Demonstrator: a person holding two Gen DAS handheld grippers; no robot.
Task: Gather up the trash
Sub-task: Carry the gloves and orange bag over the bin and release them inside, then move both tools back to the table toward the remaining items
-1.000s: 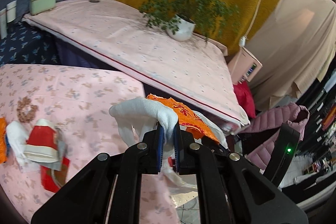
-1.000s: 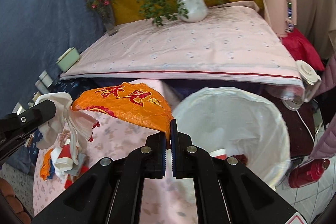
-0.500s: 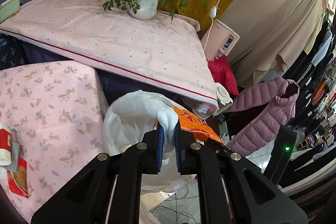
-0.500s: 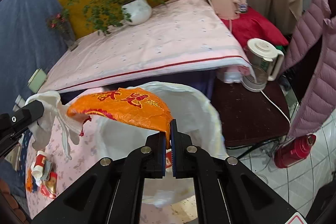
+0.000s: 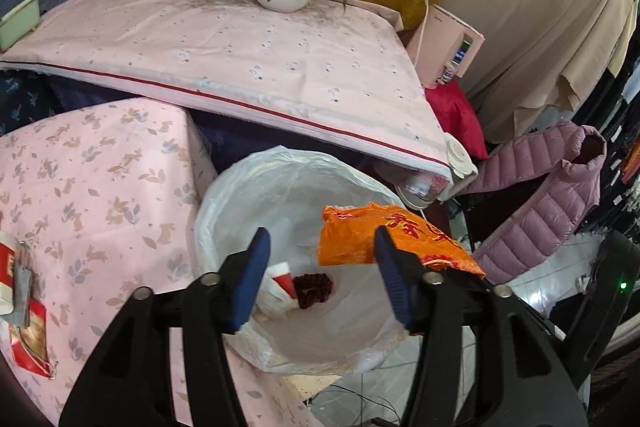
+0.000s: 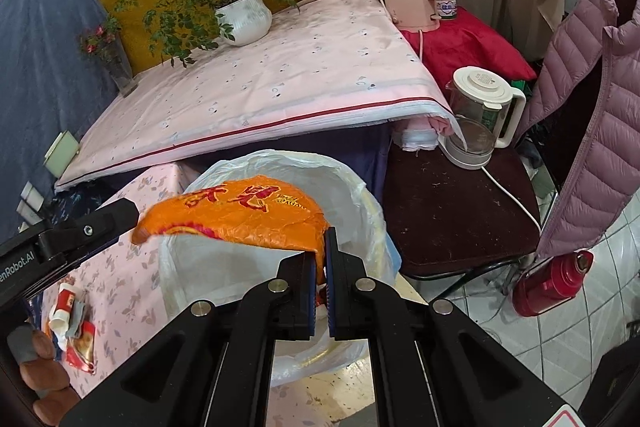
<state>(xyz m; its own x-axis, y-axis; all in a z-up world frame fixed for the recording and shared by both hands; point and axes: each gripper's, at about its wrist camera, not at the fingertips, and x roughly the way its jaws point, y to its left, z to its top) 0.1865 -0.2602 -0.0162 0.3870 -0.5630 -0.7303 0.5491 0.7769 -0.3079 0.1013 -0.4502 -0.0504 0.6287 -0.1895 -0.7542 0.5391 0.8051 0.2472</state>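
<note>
The orange wrapper, crinkled foil with red printed characters, hangs over the mouth of the white-lined bin, pinched tight by one edge in the right gripper. The left gripper, above the bin, is opening its jaws with nothing between them. More scraps lie near the floral table's left edge.

Orange wrapper blocks most of the bin's inside from the right wrist. Leftover red-and-white scraps get chopped by the left edge; labels unreadable.
</note>
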